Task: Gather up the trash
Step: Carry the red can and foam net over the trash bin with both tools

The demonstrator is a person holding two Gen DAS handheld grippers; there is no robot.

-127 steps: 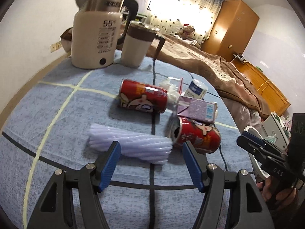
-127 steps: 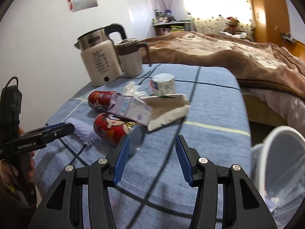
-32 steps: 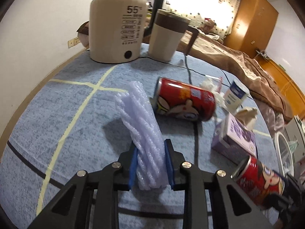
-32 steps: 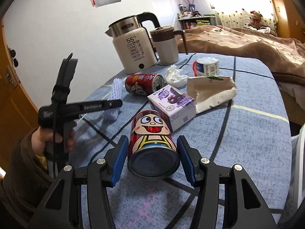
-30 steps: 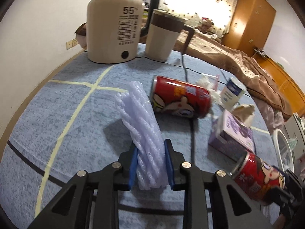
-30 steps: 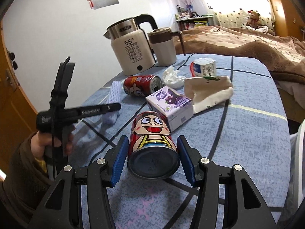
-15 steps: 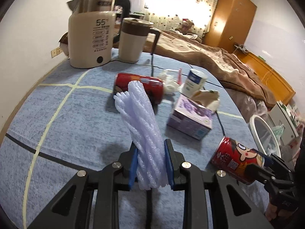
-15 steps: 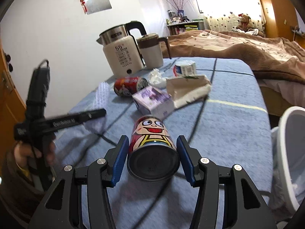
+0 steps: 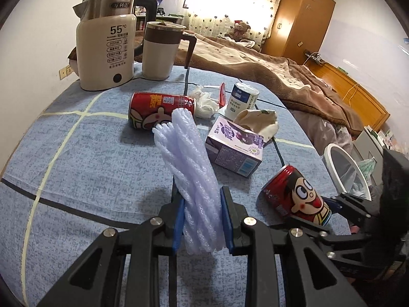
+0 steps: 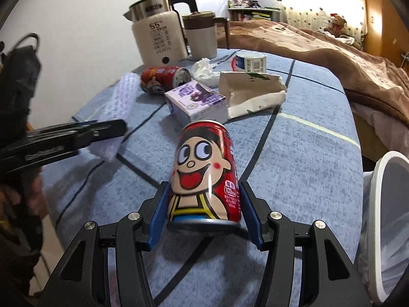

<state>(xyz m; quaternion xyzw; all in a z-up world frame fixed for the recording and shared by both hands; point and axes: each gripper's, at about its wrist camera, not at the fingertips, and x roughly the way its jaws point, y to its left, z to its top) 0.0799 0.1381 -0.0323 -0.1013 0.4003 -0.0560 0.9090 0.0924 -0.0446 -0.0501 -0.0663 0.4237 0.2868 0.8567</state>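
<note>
My left gripper (image 9: 203,220) is shut on a pale purple foam net roll (image 9: 190,168) and holds it above the blue tablecloth (image 9: 84,153). My right gripper (image 10: 205,220) is shut on a red cartoon-face can (image 10: 204,171), which also shows in the left wrist view (image 9: 297,197). On the table lie a second red can (image 9: 159,110), a purple carton (image 9: 234,149), a crumpled paper bag (image 9: 258,121), a white tissue (image 9: 204,101) and a small white-blue cup (image 9: 241,99). A white bin (image 10: 383,220) with a liner stands off the table's right edge.
A cream kettle (image 9: 107,43) and a brown-lidded mug (image 9: 161,48) stand at the table's far side, with a black cord (image 9: 188,76) running across it. A bed with a brown blanket (image 9: 268,69) lies beyond. A wooden wardrobe (image 9: 299,18) stands at the back.
Both grippers closed on their items and lifted them. Both have since pulled back from the pile, and the right one with the can has come nearer the bin.
</note>
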